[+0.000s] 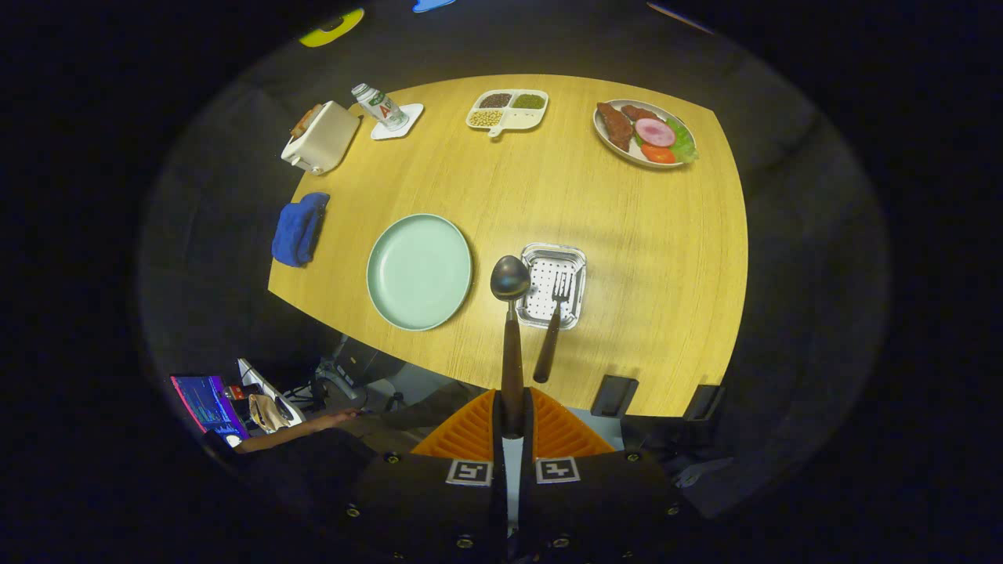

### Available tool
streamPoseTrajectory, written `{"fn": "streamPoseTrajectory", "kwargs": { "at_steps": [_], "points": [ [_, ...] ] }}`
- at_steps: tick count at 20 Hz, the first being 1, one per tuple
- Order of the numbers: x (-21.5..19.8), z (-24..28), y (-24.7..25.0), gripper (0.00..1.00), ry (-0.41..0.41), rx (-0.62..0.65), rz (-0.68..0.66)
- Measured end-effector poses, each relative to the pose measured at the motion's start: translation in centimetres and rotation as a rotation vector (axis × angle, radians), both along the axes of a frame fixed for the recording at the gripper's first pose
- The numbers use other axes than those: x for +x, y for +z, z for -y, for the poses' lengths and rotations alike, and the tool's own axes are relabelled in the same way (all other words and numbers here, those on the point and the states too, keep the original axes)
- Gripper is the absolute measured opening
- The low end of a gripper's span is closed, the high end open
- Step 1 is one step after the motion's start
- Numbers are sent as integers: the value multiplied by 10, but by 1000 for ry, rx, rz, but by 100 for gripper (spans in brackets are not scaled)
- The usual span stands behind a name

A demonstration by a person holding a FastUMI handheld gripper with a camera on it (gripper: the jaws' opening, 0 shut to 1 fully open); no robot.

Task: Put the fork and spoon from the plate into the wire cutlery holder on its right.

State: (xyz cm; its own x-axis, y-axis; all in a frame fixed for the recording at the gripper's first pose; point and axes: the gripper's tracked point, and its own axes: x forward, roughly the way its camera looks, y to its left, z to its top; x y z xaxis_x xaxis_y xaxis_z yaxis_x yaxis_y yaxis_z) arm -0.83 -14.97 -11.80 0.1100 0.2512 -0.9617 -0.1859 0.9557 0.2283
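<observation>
Gripper [513,419] clamped shut on spoon [510,313] handle, above holder [576,258] with fork [552,329]; empty plate [419,271] centre-left, towel [299,229] further left.

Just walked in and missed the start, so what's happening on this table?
A person's handheld gripper is shut on the spoon by its handle, holding it high above the table, its bowl beside the holder. The fork already stands in the holder, handle sticking out. The green plate to the holder's left is empty. Only the spoon is left to drop in.
</observation>
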Motion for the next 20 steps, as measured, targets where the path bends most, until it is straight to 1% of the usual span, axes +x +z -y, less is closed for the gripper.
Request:
{"fn": "streamPoseTrajectory", "kwargs": {
  "at_steps": [2,6,10,14,16,19,20],
  "points": [
    [3,10,-6,6,-17,-7,-19],
    [10,14,-22,6,-17,-11,-75],
    [30,14,-36,6,7,-38,-128],
    [40,6,-52,6,38,-57,-177],
    [45,5,-60,6,51,-74,-188],
    [52,4,-64,7,45,-92,-174],
    [54,3,-61,9,38,-85,-170]
  ]
}}
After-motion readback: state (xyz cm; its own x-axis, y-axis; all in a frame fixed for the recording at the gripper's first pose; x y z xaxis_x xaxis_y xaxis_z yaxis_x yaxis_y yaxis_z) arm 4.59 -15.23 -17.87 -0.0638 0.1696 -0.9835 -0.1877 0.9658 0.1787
